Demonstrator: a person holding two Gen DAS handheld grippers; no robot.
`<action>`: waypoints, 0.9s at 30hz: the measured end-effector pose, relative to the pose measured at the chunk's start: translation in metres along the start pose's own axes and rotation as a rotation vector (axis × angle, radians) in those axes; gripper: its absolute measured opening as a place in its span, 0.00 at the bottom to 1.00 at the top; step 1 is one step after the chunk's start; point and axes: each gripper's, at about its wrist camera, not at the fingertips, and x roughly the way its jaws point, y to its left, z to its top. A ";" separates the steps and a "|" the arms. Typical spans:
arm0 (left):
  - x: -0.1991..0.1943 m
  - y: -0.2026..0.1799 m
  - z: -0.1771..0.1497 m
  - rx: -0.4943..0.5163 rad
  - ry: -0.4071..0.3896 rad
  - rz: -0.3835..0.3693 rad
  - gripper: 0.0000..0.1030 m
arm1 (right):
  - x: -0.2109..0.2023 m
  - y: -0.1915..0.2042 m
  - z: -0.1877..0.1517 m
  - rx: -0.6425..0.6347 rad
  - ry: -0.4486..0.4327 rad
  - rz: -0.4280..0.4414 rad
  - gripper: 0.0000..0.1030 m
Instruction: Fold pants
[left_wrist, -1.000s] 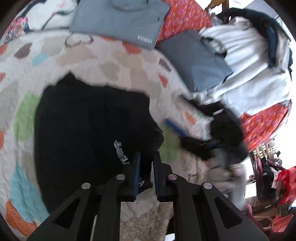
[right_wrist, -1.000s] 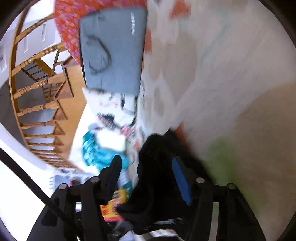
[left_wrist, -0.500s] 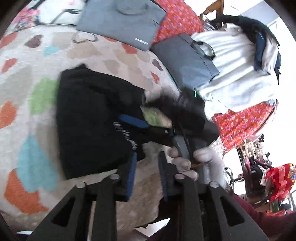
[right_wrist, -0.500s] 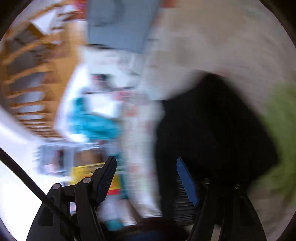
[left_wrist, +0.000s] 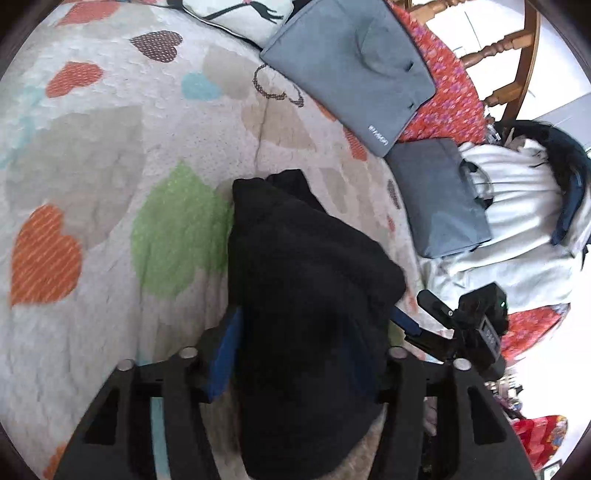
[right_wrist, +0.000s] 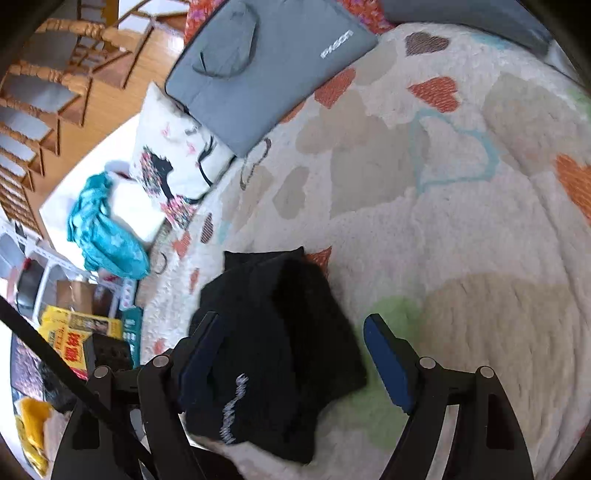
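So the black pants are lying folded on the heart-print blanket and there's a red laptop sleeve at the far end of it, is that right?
Not quite. The laptop sleeve is grey, not red, as the right wrist view shows. The rest holds: the black pants lie folded on the heart-print blanket, with the sleeve at its far end.

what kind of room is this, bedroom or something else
Most likely a bedroom at home: a heart-patterned quilt covers a bed, a printed pillow lies at its edge, and a wooden stair railing stands beyond.
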 end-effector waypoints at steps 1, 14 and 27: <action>0.003 0.001 0.002 0.000 0.002 -0.007 0.58 | 0.008 0.000 0.003 -0.001 0.020 0.011 0.81; 0.027 -0.002 0.008 -0.001 0.034 -0.003 0.48 | 0.075 0.042 -0.006 -0.158 0.147 0.052 0.75; -0.003 -0.051 0.044 0.055 -0.080 -0.044 0.41 | 0.040 0.081 0.025 -0.177 0.100 0.116 0.47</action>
